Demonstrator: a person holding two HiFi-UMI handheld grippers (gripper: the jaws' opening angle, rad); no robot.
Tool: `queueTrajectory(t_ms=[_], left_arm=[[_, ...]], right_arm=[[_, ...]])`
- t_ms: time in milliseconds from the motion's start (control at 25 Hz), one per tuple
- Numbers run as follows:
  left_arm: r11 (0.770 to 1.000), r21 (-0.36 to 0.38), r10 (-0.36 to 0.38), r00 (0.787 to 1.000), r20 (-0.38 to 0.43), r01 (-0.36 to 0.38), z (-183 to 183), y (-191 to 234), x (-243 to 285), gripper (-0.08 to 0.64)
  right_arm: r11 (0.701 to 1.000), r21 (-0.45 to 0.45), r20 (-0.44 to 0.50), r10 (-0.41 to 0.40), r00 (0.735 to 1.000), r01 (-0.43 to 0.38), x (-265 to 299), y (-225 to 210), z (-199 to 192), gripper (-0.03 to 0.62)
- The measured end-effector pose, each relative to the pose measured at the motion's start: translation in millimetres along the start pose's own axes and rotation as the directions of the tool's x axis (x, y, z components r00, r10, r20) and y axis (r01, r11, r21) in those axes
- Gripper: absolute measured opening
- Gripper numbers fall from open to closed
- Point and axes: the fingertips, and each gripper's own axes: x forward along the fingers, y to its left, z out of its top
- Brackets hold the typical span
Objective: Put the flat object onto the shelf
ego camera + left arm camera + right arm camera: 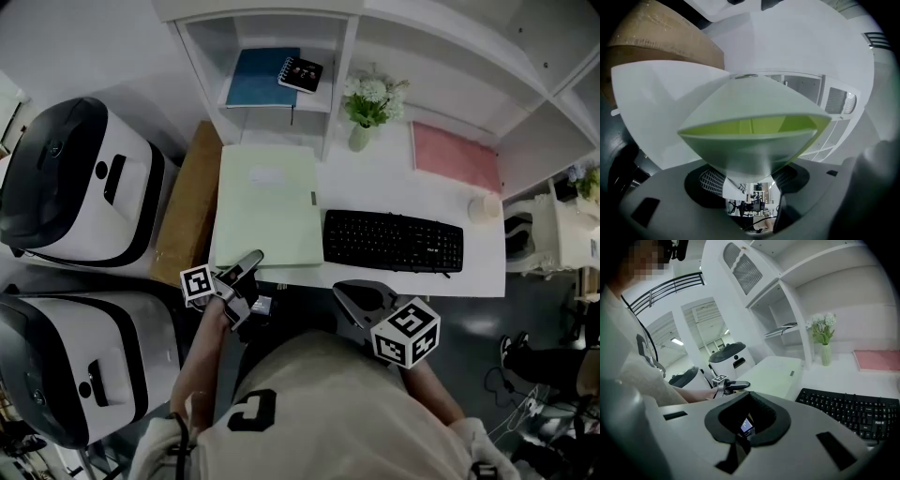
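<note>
White desk [394, 183] backed by a shelf unit; a pale green folder [267, 202] is met at its near edge by the left gripper [242, 272].

The left gripper's jaws are seen parted, with the folder's near corner reaching in between them and no pad visibly pressed on it, so the folder is judged not yet grasped. Outward from that claw the folder lies flat at centre left of the head view. Its long axis runs up the frame toward the shelf [314, 104], where a blue book [261, 79] and a small black notebook [301, 73] are kept. The right gripper [361, 300] is held released and empty at lower centre, before the keyboard [394, 242] and farther from the folder. The lift is judged to fall to the left gripper.
</note>
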Motion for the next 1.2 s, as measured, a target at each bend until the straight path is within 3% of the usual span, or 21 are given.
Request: queueTrajectory(t_ms=[520, 1200], left_arm=[[1.000, 0.004, -0.018, 0.997, -0.073, 0.019, 14, -1, 16, 0.298], [0.998, -0.019, -0.059, 0.993, -0.098, 0.058, 11, -8, 21, 0.296]], right_arm=[[0.998, 0.035, 0.008, -0.059, 0.998, 0.059, 7, -2, 3, 0.012], [0.998, 0.036, -0.002, -0.060, 0.998, 0.060, 15, 2, 4, 0.012]])
